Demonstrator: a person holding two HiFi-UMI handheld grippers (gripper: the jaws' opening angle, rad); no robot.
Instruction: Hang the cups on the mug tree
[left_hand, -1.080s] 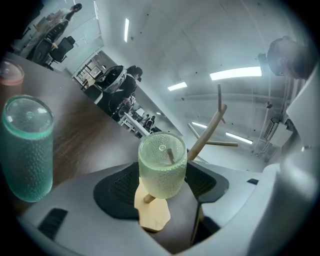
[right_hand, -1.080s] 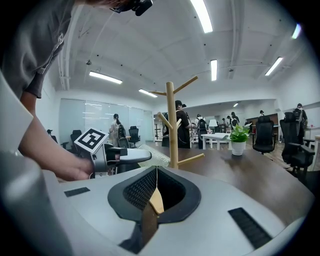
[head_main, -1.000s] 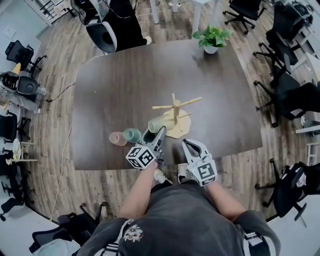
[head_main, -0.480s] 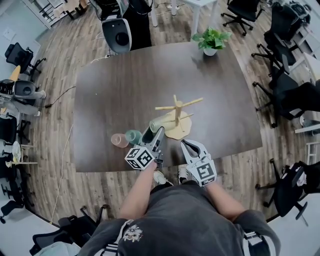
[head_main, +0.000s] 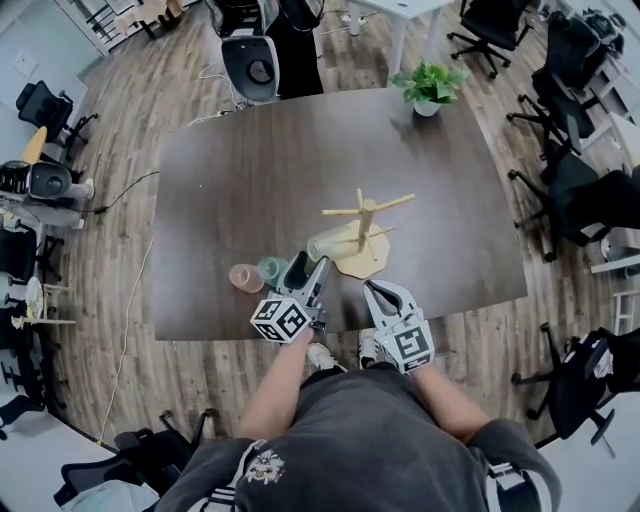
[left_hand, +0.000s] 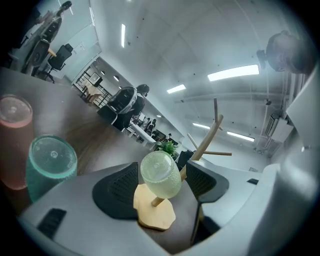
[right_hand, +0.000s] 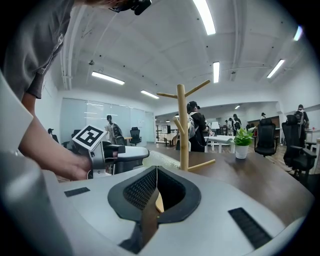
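Pink cup (head_main: 244, 277) and teal cup (head_main: 271, 269) side by side on the table (head_main: 250, 180), left of the left gripper (head_main: 306, 270), teal one nearer. Left gripper's jaws wide apart, clamping nothing; green cup (left_hand: 160, 175) hangs tilted on a low peg of the mug tree (head_main: 366, 222), just ahead of the tips, in line with the gap. Right gripper (right_hand: 156, 185), tree ahead of it: jaws pressed together, empty.
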